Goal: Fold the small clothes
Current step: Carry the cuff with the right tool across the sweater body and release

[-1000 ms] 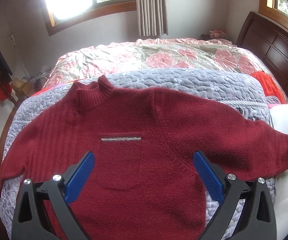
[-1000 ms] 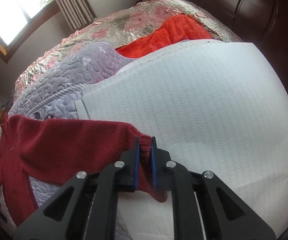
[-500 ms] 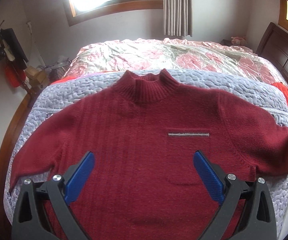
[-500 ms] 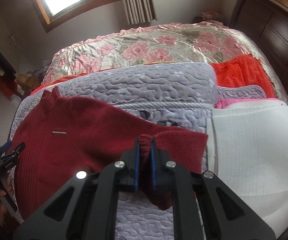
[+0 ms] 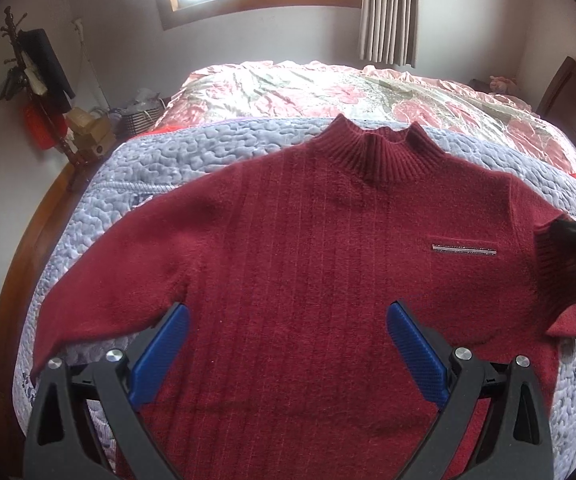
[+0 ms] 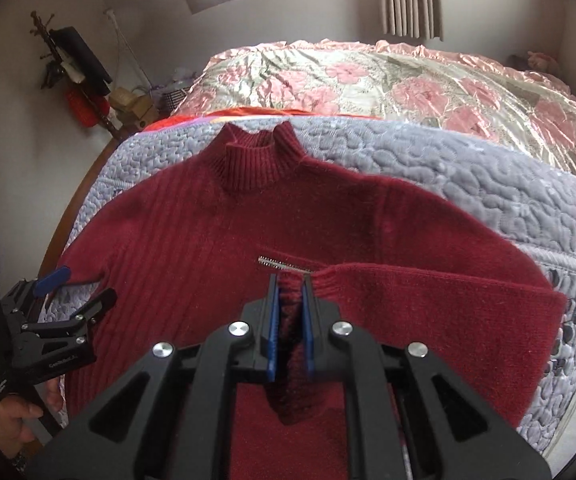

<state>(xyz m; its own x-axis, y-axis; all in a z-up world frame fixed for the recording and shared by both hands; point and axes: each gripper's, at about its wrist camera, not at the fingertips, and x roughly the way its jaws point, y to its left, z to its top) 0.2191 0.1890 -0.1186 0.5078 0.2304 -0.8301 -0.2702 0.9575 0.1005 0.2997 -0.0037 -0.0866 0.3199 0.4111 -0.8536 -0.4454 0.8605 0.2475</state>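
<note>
A wide bed (image 5: 68,216) fills both views, spread with a floral satin cover (image 5: 328,88) on the far side and a grey-lilac quilted blanket (image 5: 160,160) on the side nearer the claws. On that blanket, straight ahead of both claws, lies a dark red knitted sweater (image 5: 308,248), front up, its ribbed collar (image 5: 380,152) pointing away toward the satin cover. The sleeve (image 5: 100,280) to the left of the left claw lies stretched out flat on the blanket. The other sleeve (image 6: 428,300) is doubled back over the chest, its ribbed cuff (image 6: 290,320) pinched between the blue pads of the right claw (image 6: 290,280), whose jaws stand nearly together on the knit. Just beyond that cuff is a small silver bar (image 6: 278,263) at the pocket edge. The left claw (image 5: 288,324) stands wide open, holding nothing, its pads (image 5: 160,356) above the sweater's lower body. In the right wrist view a hand (image 6: 24,420) grips the left claw's handle at the bed's edge.
</note>
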